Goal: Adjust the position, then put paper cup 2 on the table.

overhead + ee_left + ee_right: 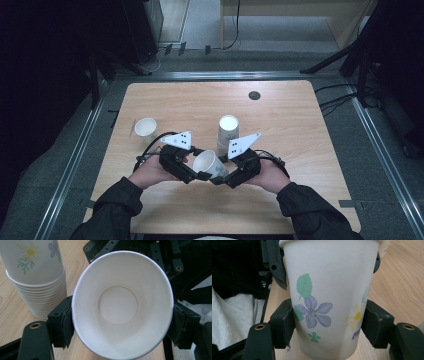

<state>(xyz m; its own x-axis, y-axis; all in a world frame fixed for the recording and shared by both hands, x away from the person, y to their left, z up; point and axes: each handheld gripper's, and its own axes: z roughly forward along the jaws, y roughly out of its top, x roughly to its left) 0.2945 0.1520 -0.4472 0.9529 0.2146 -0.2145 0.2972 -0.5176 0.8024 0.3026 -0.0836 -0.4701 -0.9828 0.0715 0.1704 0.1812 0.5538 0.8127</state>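
A white paper cup [210, 165] with printed flowers is held above the table's near middle, tilted, its mouth facing up and left. My left gripper [199, 175] is shut on the cup [122, 305] near its rim, a jaw pressing each side of the open mouth. My right gripper [221, 179] is shut on the same cup [332, 290], its jaws clamping the lower body on both sides of the blue flower. The two grippers meet at the cup, nearly touching.
An upside-down stack of cups [228, 131] [37, 277] stands just behind the held cup. A single cup [145, 129] sits at the left of the wooden table [300, 130]. A dark round grommet [254, 95] lies near the far edge.
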